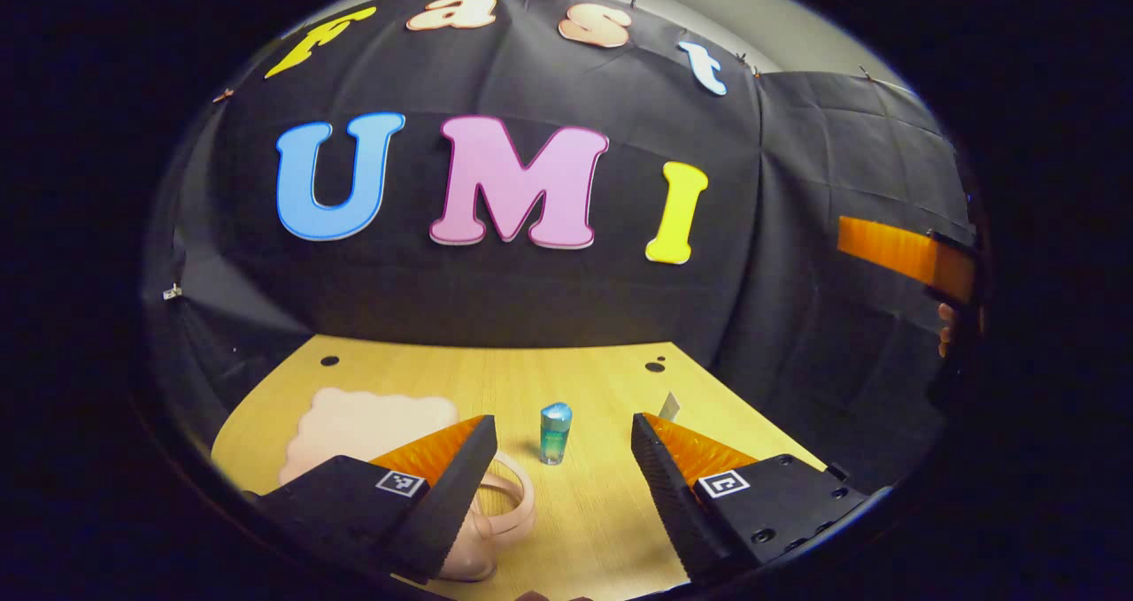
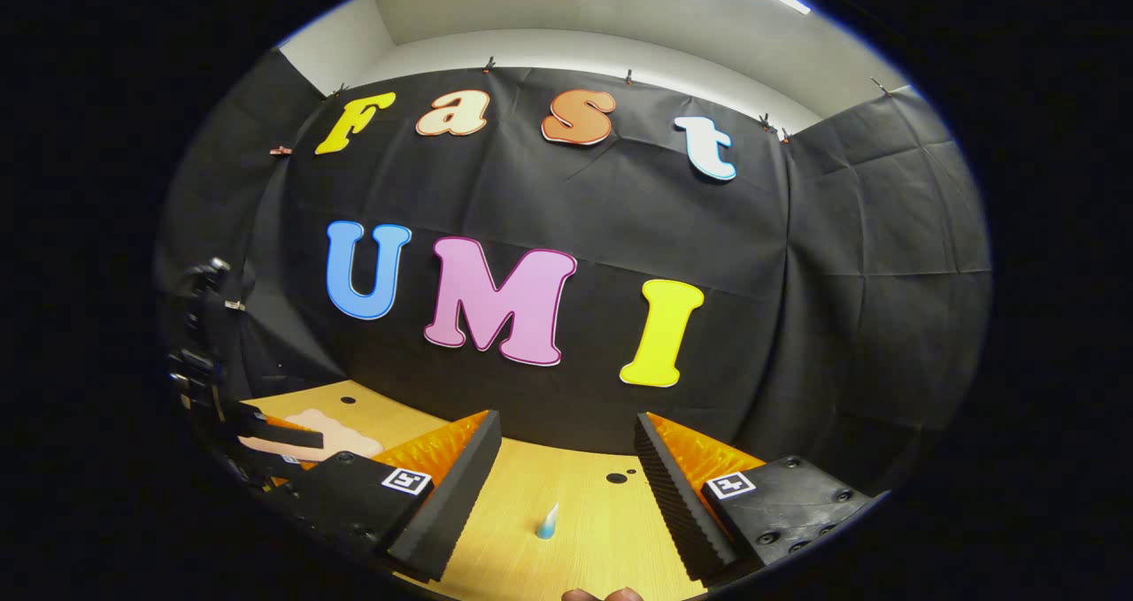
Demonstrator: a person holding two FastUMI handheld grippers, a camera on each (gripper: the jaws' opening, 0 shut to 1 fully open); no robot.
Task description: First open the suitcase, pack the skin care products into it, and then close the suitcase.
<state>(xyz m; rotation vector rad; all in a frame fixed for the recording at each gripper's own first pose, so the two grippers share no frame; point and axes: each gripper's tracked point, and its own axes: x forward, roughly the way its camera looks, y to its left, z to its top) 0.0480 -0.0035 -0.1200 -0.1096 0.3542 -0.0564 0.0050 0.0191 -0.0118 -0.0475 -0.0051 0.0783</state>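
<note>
While the pink suitcase (image 1: 372,428) lies shut at the table's left, the left gripper (image 1: 563,446) hangs open just beside it; the upright bottle (image 1: 556,433) stands ahead; the right gripper (image 2: 566,446), open, is farther off.

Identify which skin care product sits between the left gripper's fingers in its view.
The blue bottle, standing upright; the pale one sits off to the right, partly hidden.

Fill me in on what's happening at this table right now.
A person holds a tool in each hand above a wooden table. The left tool and right tool are both open and empty. A blue-capped bottle stands upright, untouched. The pink suitcase lies flat at the left, apparently still shut.
</note>
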